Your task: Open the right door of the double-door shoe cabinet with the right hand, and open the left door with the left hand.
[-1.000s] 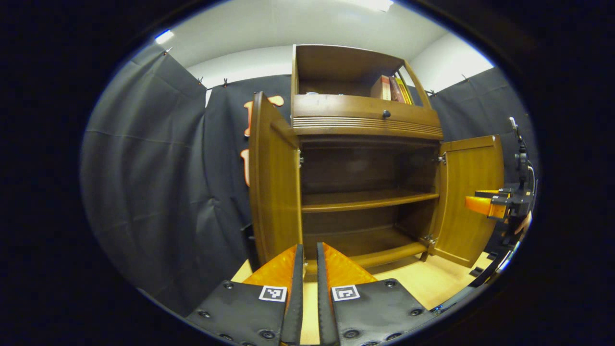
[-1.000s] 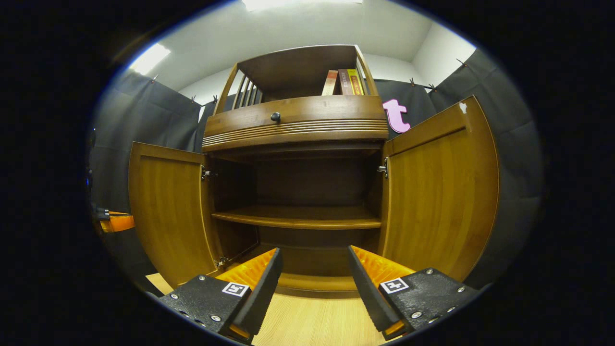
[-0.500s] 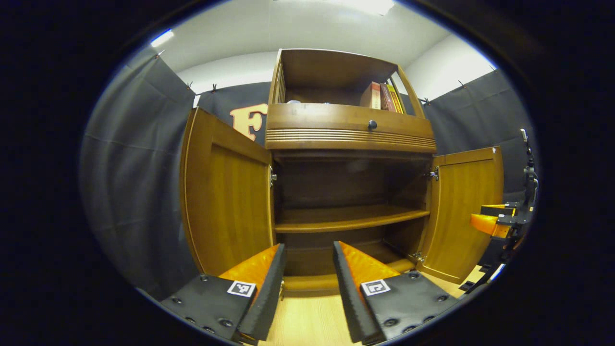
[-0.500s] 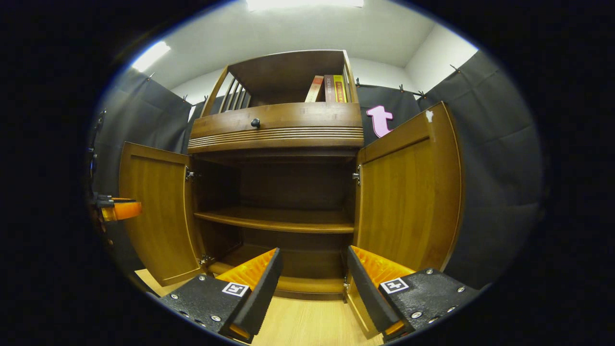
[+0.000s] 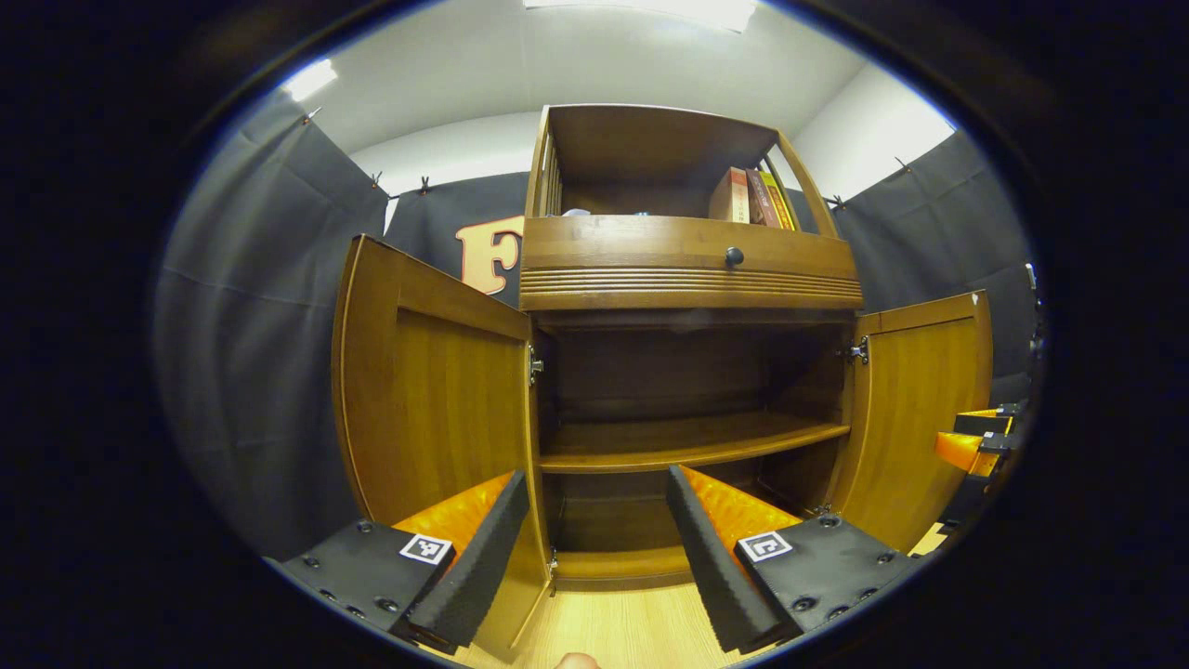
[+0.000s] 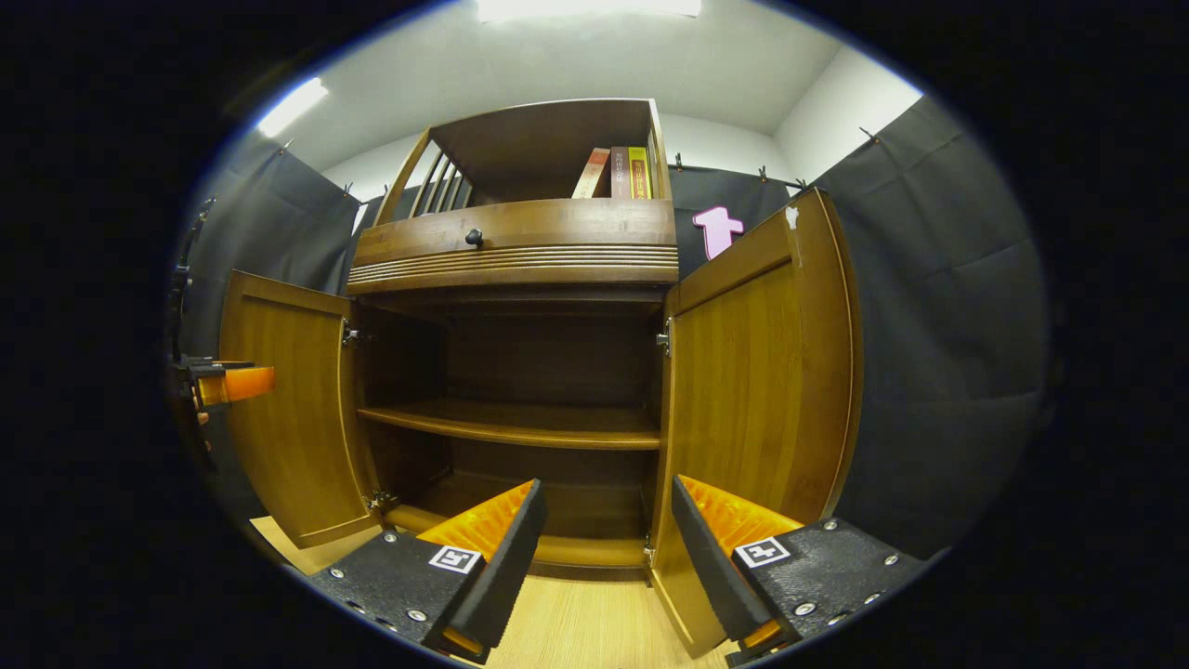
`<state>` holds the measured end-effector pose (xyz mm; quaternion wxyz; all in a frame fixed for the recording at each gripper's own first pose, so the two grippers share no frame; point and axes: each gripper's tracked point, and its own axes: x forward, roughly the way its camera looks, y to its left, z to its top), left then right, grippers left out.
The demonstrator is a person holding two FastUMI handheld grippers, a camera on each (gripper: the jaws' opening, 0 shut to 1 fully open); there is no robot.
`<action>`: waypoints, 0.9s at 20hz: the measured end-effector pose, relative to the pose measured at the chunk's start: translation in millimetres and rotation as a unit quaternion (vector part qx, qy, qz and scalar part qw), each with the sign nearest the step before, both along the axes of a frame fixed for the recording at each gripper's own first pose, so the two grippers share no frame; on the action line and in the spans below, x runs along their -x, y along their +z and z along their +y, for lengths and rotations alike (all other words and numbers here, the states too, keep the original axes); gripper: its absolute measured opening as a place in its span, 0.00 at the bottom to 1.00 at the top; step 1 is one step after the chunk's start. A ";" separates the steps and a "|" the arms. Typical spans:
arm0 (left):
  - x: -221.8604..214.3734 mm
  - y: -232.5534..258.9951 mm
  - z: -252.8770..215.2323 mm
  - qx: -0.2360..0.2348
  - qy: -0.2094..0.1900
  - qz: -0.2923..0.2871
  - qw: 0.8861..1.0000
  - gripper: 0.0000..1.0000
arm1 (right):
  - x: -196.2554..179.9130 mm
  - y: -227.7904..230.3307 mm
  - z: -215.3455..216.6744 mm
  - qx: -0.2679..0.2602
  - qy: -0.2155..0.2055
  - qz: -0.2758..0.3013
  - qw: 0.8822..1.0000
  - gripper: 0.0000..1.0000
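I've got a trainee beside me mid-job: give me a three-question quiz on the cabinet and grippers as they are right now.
1. True or false: both doors, the left door and the right door, stand open.
2. Multiple choice: what stands on the cabinet's top shelf? A) shoes B) books C) a vase
3. Fill in: the left gripper and the right gripper each have their jaws ____, holding nothing.

Key: 1 true; 2 B; 3 open.
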<state>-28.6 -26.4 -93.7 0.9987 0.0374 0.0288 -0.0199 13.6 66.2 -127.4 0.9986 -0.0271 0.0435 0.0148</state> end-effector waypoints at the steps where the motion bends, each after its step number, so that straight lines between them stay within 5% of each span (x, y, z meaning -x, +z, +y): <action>1: 0.1 1.3 -2.0 0.000 -0.001 -0.001 1.000 0.95 | -0.9 -0.4 0.5 -0.002 0.002 0.000 1.000 0.84; 18: -1.7 7.5 -7.7 -0.010 0.000 -0.006 1.000 0.96 | -10.2 3.1 -6.6 -0.003 -0.003 -0.011 1.000 0.84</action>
